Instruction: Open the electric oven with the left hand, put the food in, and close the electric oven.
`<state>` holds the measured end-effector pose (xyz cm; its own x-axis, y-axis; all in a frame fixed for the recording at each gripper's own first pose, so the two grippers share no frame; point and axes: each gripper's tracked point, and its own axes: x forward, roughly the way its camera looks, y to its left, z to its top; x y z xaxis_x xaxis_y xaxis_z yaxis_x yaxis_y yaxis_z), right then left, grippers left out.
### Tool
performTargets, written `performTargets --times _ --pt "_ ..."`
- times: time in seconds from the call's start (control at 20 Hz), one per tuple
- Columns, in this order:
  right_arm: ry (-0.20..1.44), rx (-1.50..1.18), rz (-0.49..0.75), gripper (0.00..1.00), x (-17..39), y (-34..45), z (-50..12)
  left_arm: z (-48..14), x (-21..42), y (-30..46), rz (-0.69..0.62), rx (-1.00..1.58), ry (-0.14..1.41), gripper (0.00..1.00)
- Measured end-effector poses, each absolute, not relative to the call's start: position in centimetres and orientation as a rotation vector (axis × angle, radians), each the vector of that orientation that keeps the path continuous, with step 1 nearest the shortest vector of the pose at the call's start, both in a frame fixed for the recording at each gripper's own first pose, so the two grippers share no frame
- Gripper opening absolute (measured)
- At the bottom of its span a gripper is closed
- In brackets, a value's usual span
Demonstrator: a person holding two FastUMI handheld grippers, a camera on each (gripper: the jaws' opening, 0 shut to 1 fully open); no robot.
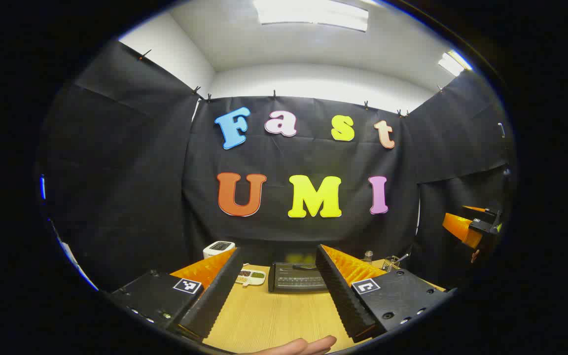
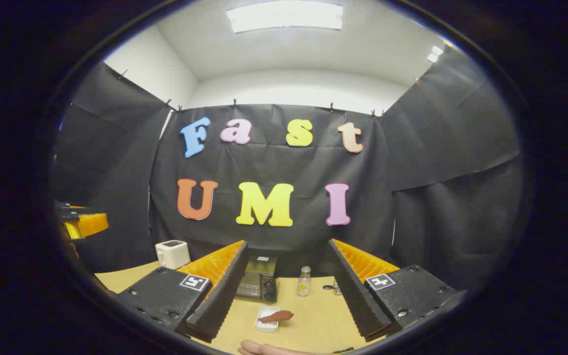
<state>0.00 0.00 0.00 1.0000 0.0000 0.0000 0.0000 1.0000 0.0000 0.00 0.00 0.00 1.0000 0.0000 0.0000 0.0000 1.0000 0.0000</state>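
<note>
Nothing was done yet: the oven (image 2: 259,285) stood shut near the table's (image 2: 313,315) far edge, the food (image 2: 276,316) nearer on a small dish. Both the left claw (image 1: 274,291) and right claw (image 2: 286,291) gaped wide, empty.

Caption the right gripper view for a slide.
Right gripper, jaws open, faces a closed dark electric oven across a light wooden table; reddish-brown food waits on a small white tray.
</note>
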Motion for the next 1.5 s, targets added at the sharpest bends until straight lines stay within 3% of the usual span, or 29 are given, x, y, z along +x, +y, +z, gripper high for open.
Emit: performTargets --times 0.15,0.2,0.8,0.95,1.25,1.5 --pt "0.018 0.004 -0.002 1.00 0.7 -0.9 -0.4 0.1 0.1 -1.0 -0.016 0.010 0.000 0.83" --pt "0.024 0.014 -0.004 0.96 1.0 -1.3 -0.6 0.1 0.1 -1.5 -0.024 0.009 0.000 0.95" --pt "0.036 0.052 0.005 1.00 5.0 -3.2 -3.4 -2.4 4.4 -1.3 -0.005 -0.016 0.012 0.95" --pt "0.009 0.072 0.021 0.96 6.2 -2.9 -4.7 -4.6 7.8 -0.7 -0.002 0.005 0.030 0.95" --pt "0.023 0.109 0.047 1.00 9.6 -4.3 -6.9 -9.4 17.3 -1.4 -0.032 -0.003 0.113 0.95" --pt "0.035 0.097 0.010 1.00 10.8 -6.9 -7.8 -15.4 26.9 -5.5 -0.137 -0.099 0.257 0.95"
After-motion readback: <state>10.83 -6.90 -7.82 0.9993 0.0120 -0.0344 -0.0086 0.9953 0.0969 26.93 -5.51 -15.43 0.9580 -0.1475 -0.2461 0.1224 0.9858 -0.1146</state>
